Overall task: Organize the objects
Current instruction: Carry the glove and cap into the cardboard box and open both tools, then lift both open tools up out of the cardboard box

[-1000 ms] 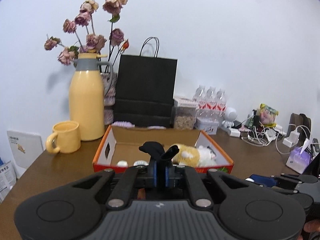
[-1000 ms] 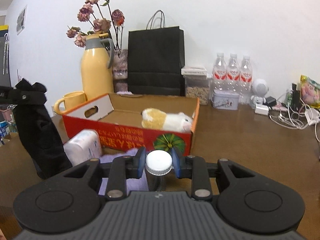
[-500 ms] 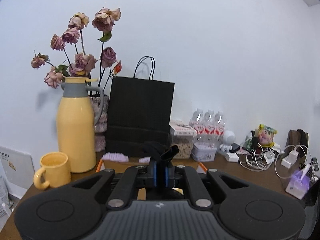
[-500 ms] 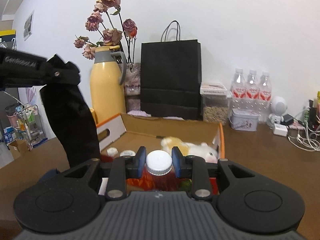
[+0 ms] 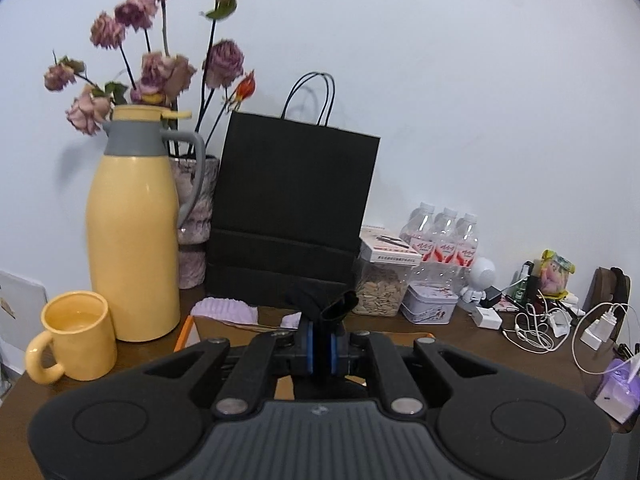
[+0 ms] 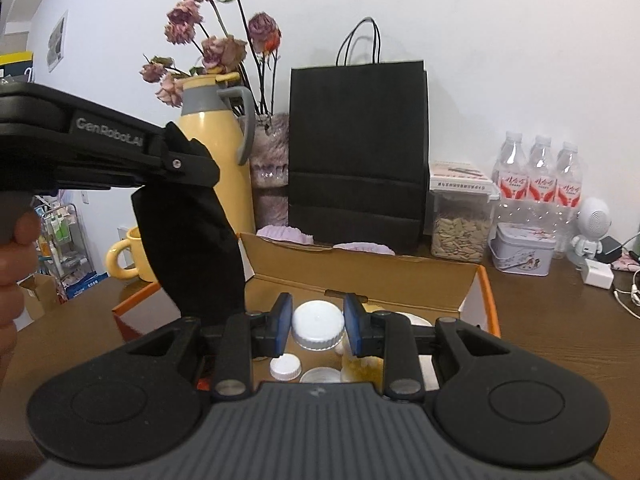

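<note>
My left gripper (image 5: 321,346) is shut on a black cloth pouch (image 5: 326,306); in the right wrist view the pouch (image 6: 192,248) hangs from it above the left end of the orange cardboard box (image 6: 486,292). My right gripper (image 6: 318,324) is shut on a white-capped bottle (image 6: 318,325) and holds it above the box interior. Below it lie two small white-lidded containers (image 6: 285,367) and a yellow-white plush toy (image 6: 358,368), mostly hidden.
A yellow jug (image 5: 132,236) and yellow mug (image 5: 76,338) stand at the left. A black paper bag (image 5: 292,208), flower vase (image 5: 194,216), seed jar (image 5: 380,284), tin (image 5: 430,306), water bottles (image 5: 444,240) and cables (image 5: 536,328) line the back and right.
Both grippers have risen and moved forward over the box. The right gripper now holds the bottle above the box interior; the pouch hangs higher at its left end.
</note>
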A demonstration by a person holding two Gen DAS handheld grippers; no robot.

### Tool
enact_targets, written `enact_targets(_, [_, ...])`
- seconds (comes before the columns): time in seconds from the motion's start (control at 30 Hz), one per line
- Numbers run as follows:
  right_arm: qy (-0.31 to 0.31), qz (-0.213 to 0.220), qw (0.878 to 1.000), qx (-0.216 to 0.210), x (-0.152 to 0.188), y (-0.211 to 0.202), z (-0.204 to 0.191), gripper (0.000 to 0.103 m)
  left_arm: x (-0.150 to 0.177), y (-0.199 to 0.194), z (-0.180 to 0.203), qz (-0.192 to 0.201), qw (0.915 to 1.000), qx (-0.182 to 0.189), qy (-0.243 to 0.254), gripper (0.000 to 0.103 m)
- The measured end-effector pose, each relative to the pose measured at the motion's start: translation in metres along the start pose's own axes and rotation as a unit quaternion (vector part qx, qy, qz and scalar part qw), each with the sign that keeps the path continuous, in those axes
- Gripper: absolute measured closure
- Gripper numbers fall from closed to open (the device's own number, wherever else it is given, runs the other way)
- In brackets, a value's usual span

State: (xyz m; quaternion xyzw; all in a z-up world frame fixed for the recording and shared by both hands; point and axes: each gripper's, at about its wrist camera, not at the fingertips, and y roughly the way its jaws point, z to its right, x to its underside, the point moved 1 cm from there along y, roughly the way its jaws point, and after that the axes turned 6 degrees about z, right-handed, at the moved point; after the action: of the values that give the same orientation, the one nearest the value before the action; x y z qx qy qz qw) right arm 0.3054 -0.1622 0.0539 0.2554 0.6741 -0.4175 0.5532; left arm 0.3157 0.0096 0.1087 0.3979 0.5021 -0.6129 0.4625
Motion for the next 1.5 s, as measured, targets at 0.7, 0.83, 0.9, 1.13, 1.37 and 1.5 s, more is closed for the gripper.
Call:
enact_targets(0.7, [0.011, -0.048, 0.999, 0.013, 0.018, 0.053, 0.021, 0.070, 0.038, 0.076, -0.010, -0.051, 0.9956, -0.029, 0.074, 0.083])
enact_targets(0.83, [0.003, -0.051, 0.998, 0.030, 0.018, 0.050, 0.020, 0.014, 0.041, 0.070, -0.005, -0.054, 0.9931, -0.042, 0.095, 0.005])
enact_targets(0.9, [-0.001, -0.050, 0.998, 0.034, 0.017, 0.049, 0.020, 0.003, 0.041, 0.066, -0.006, -0.050, 0.9927, -0.050, 0.098, 0.000])
enact_targets(1.13, [0.003, -0.054, 0.997, 0.046, 0.017, 0.048, 0.023, 0.000, 0.039, 0.061, -0.008, -0.056, 0.9922, -0.060, 0.094, 0.000])
enact_targets(1.37, [0.004, -0.045, 0.998, 0.053, 0.014, 0.040, 0.022, 0.000, 0.037, 0.051, -0.006, -0.052, 0.9921, -0.059, 0.098, 0.000])
enact_targets(1.5, [0.000, -0.040, 0.998, 0.057, 0.011, 0.031, 0.018, 0.000, 0.037, 0.040, -0.003, -0.049, 0.9921, -0.058, 0.100, 0.000])
